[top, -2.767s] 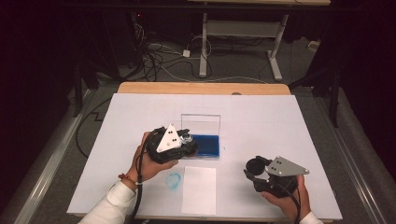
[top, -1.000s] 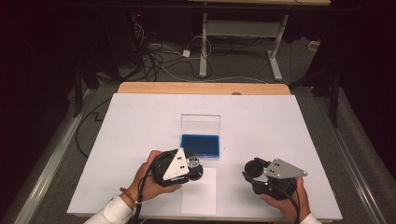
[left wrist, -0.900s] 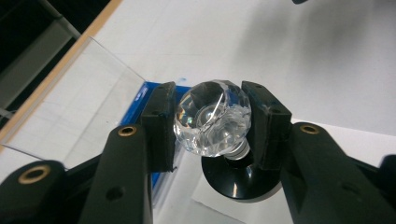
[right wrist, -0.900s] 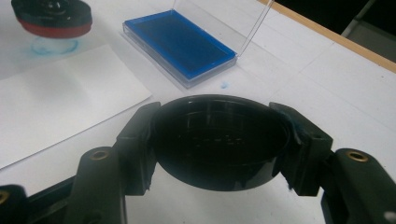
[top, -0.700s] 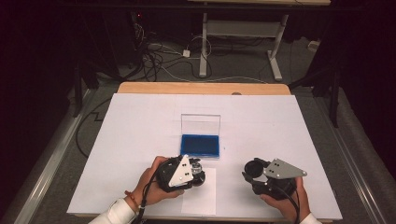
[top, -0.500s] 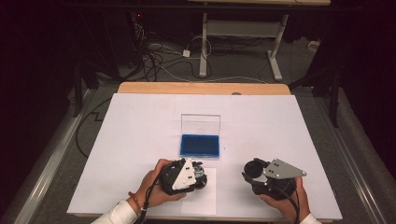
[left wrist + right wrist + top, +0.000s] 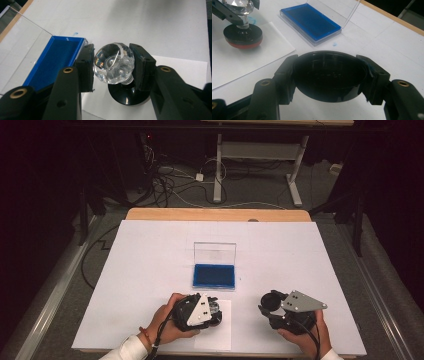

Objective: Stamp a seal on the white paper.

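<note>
The stamp has a clear, faceted knob like cut crystal on a short neck above a round, glossy black base; the right gripper view shows a red underside rim at that base. It stands on a sheet of white paper near the front edge of the desk, just in front of the ink pad. The left hand-held gripper is clamped on the knob, its two black block-shaped pads pressing the facets from either side. One ink pad lies just beyond the paper: a flat rectangular tray of deep blue felt in a clear plastic case, its transparent lid standing upright at the far side. A small blue smear marks the desk beside the case in the gripper views. Well apart to the right, the right hand-held gripper is closed around a single round black cap, a shallow, shiny plastic cup with its hollow facing the camera, held above the desk surface. The desk top is a smooth white board with a pale wooden strip along its far edge. In all: one stamp, one cap, one ink pad, one sheet, two grippers.
</note>
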`<action>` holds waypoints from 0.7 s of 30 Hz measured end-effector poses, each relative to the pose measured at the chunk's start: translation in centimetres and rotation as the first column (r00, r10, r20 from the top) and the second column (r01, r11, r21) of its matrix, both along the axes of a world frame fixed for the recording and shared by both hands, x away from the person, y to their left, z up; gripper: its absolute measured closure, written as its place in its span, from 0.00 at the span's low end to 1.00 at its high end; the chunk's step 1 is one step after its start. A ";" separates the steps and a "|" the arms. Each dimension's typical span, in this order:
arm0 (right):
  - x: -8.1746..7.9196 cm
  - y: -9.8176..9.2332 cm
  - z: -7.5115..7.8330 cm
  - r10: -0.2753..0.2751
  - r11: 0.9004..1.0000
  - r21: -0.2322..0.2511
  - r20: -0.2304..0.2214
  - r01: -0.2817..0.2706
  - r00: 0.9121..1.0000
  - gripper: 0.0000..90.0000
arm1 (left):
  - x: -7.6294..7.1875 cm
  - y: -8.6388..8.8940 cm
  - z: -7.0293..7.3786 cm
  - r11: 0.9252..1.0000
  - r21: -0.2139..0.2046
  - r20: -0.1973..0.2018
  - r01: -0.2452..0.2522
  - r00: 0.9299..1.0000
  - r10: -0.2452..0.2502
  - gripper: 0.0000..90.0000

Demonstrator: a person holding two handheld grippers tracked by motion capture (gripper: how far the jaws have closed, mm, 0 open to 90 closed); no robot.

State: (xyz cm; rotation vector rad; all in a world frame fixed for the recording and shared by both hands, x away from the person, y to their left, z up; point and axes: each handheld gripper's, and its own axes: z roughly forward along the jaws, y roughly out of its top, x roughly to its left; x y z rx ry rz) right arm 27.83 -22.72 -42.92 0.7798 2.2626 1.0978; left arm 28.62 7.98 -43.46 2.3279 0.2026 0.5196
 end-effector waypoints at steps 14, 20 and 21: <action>-0.1 0.0 0.0 0.002 1.000 0.000 0.000 -0.002 1.000 0.43 | -0.3 0.0 -0.4 1.000 0.007 -0.007 0.003 1.000 -0.003 0.62; -0.1 0.0 0.0 0.003 1.000 -0.001 0.001 -0.003 1.000 0.43 | -0.4 -0.2 -0.7 1.000 0.020 -0.007 0.007 1.000 -0.007 0.62; -0.1 0.1 0.0 0.001 1.000 -0.001 0.001 -0.001 1.000 0.43 | -0.5 -0.2 -0.7 1.000 0.023 -0.004 0.006 1.000 -0.005 0.62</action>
